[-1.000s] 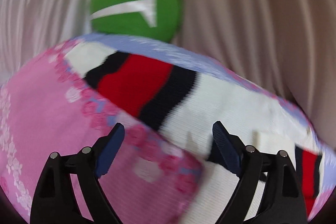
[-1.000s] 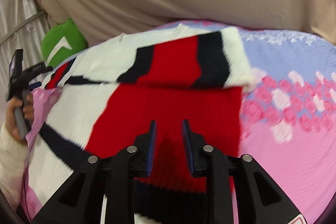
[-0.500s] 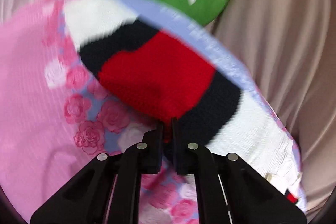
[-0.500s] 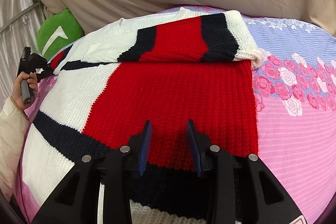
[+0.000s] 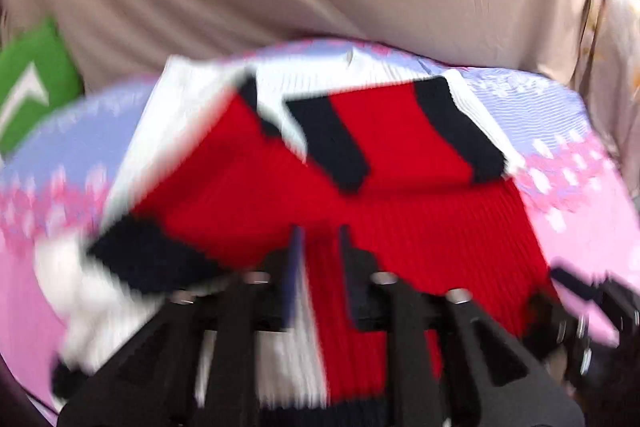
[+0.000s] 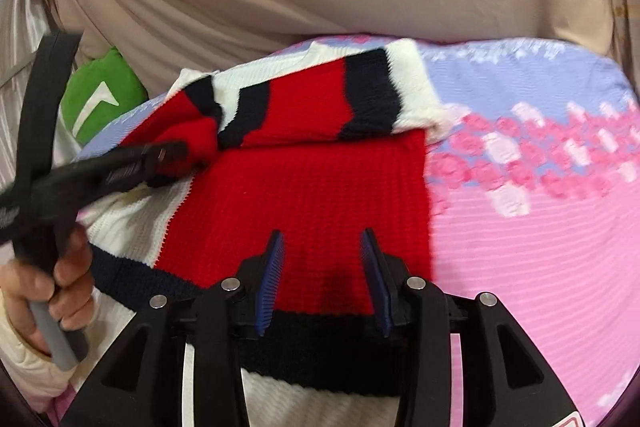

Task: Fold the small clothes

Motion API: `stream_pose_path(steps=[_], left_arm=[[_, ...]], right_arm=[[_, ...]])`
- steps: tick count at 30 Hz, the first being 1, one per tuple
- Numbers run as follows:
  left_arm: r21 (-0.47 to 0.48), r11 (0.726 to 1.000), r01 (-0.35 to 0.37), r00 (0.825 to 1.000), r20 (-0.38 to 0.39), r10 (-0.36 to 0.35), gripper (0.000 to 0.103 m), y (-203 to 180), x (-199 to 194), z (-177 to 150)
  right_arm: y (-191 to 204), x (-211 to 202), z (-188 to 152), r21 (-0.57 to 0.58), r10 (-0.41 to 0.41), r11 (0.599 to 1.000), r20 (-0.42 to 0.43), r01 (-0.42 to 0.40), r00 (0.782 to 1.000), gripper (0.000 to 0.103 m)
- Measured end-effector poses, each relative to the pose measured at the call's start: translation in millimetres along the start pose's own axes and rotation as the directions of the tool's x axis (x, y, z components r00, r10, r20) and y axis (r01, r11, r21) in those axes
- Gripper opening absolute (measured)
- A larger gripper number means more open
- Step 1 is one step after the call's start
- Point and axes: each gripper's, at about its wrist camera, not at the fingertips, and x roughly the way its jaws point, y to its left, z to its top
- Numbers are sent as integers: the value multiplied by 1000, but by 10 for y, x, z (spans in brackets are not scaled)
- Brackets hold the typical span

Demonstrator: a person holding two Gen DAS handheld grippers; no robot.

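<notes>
Now both sleeves point(image 6: 320, 99) lie across the sweater point(image 6: 304, 203)

Evenly and softly lit throughout, without glare, heavily motion-smeared across the left wrist view, sharper at centre in the right wrist view, blurred toward its sides, bowed by fisheye into dark rounded corners.

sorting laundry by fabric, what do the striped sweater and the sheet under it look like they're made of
Sweater: chunky knit yarn, likely wool or acrylic; raised ribbed stitch rows show across the red panel, matte and soft-looking.
Sheet: thin woven fabric, probably cotton or a blend; flat printed roses and fine stripes, smooth with no pile.
</notes>
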Motion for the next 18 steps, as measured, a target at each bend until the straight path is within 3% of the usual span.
stream_pose_path(steps=[2, 4, 6, 8, 10, 12, 13, 15, 16, 17, 18], left_arm=[[-55, 998, -5, 1000, 30, 7, 56, 226, -210, -159], [-105, 992, -68, 996, 58, 75, 56, 518, -430, -317], [-179, 969, -168, 983, 47, 179, 56, 812, -577, -471], [-242, 942, -232, 971, -5, 238, 56, 1093, -567, -586], [-263, 918, -297, 955, -57, 293, 47, 1309, -495, -703], [-283, 896, -343, 939, -98, 329, 46, 1464, -476, -797], [-303, 892, -335, 942, -114, 315, 47, 1576, -439, -849], [-314, 893, -323, 946, -103, 306, 47, 1718, -525, -903], [-307, 895, -324, 946, -105, 306, 47, 1716, -521, -899], [-302, 896, -327, 945, -104, 310, 48, 1704, -503, -910], [-294, 896, -331, 944, -101, 315, 48, 1698, -495, -903]], right_arm=[[201, -90, 98, -148, -14, 989, 41, 20, 999, 43], [520, -103, 222, -282, 61, 959, 67, -39, 996, 44], [884, -29, 318, -384, 154, 916, 58, -120, 986, 44], [1351, 151, 371, -470, 247, 856, 1, -217, 969, 44], [1798, 398, 345, -531, 337, 776, -109, -341, 935, 43], [2140, 642, 291, -574, 347, 719, -190, -391, 918, 40], [2303, 797, 276, -590, 340, 698, -226, -405, 913, 39], [2495, 1117, 353, -591, 313, 687, -284, -422, 906, 36], [2514, 1226, 435, -581, 301, 703, -280, -411, 911, 34], [2477, 1320, 572, -555, 281, 745, -243, -370, 929, 27], [2360, 1357, 759, -504, 256, 806, -176, -310, 951, 14]])
